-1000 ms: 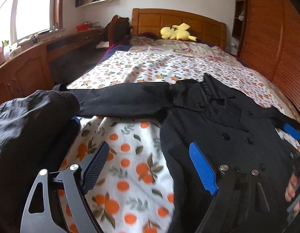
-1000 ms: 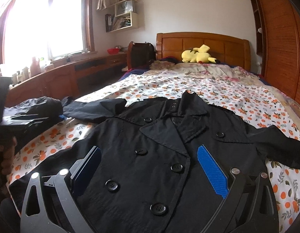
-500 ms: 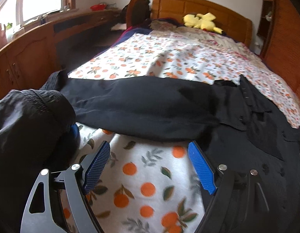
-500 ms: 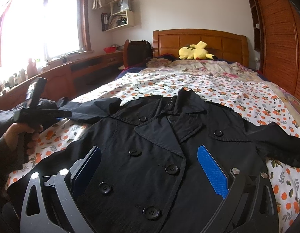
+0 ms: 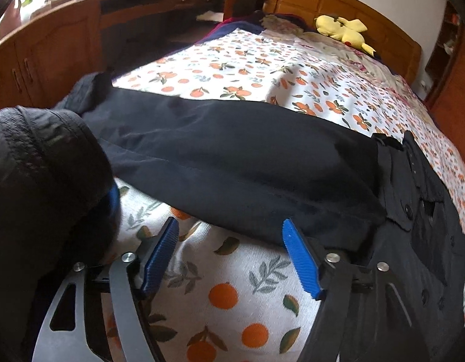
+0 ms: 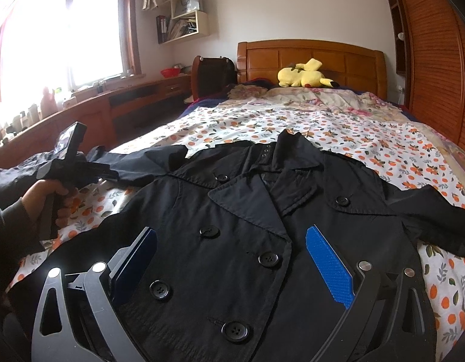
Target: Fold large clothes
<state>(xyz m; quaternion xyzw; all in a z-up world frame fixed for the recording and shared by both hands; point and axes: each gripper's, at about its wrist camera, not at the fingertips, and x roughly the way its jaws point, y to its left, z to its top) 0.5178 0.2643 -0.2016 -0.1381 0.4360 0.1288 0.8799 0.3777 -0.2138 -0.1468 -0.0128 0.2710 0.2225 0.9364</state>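
A black double-breasted coat (image 6: 247, 226) lies face up on the bed, collar toward the headboard, both sleeves spread out. Its left sleeve (image 5: 232, 163) stretches across the left wrist view. My left gripper (image 5: 230, 235) is open and empty, low over the sheet just short of that sleeve's near edge. It also shows in the right wrist view (image 6: 66, 163), held in a hand. My right gripper (image 6: 230, 241) is open and empty above the coat's buttoned front.
The bed has an orange-print sheet (image 5: 232, 298) and a wooden headboard (image 6: 310, 57) with a yellow plush toy (image 6: 304, 75). A dark bundled garment (image 5: 36, 181) lies at the left. A wooden desk (image 6: 111, 102) runs along the left, a wardrobe (image 6: 431, 60) along the right.
My left gripper has moved forward and down toward the left sleeve, which now fills more of its view. My right gripper has stayed over the coat's front.
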